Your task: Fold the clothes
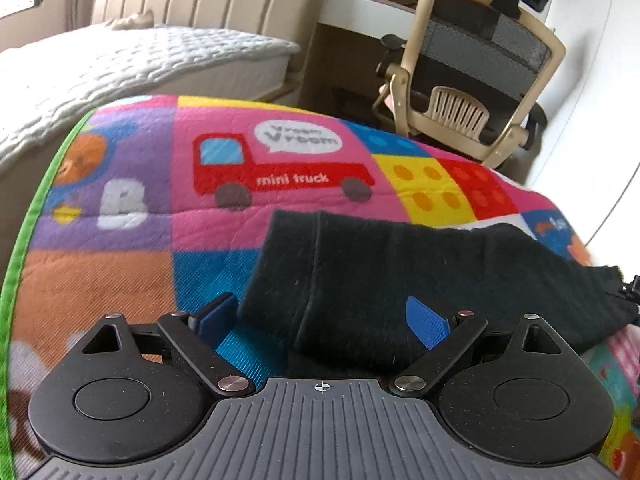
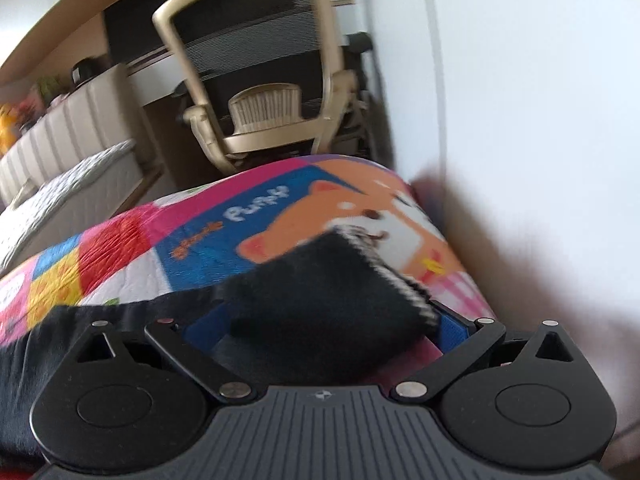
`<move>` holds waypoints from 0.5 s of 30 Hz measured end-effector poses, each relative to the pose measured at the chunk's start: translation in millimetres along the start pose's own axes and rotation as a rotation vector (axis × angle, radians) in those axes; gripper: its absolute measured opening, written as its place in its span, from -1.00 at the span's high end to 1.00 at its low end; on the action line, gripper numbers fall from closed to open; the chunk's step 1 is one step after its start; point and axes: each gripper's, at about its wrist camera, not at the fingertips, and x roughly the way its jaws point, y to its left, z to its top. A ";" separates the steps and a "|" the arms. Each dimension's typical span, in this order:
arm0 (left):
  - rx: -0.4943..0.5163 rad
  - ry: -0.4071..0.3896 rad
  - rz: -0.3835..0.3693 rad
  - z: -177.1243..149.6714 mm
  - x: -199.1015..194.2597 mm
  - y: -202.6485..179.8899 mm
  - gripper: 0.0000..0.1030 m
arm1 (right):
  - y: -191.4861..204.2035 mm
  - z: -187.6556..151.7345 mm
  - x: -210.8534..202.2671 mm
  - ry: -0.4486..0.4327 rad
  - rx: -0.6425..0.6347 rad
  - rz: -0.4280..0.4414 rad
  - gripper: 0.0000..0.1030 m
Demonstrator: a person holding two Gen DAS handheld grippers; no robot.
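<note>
Lying between both open tongs (image 1: 322, 322): black garment (image 1: 400, 272).

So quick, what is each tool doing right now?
Left tool: open, dark cloth lying between its fingers, not gripped.
Right tool: open around the cloth.

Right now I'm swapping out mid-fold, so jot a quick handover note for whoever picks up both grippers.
Left gripper: jaws wide, not pressing; a folded end of the black garment lies between its fingers.
Right gripper: jaws wide, with the garment's other end, with a black-and-white edge, between them; the view is blurred.
The garment lies across the colourful play mat.
Done: it looks partly folded.
Left: probably finish the fold and smooth it flat.
</note>
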 end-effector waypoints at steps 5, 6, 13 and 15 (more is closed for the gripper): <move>0.064 -0.005 0.037 4.1 9.2 -11.8 -0.47 | 17.5 6.4 -5.1 -0.053 -0.071 0.026 0.16; 0.073 -0.003 0.034 4.2 8.5 -12.3 -0.33 | 15.4 6.9 -6.9 -0.048 -0.058 0.027 0.21; 0.119 0.014 -0.012 -8.5 -15.0 1.0 -0.10 | -19.0 -3.4 -37.1 0.020 0.017 0.058 0.77; 0.129 0.017 -0.021 -14.8 -24.7 6.6 -0.08 | -29.9 -10.0 -50.4 0.042 0.034 0.075 0.78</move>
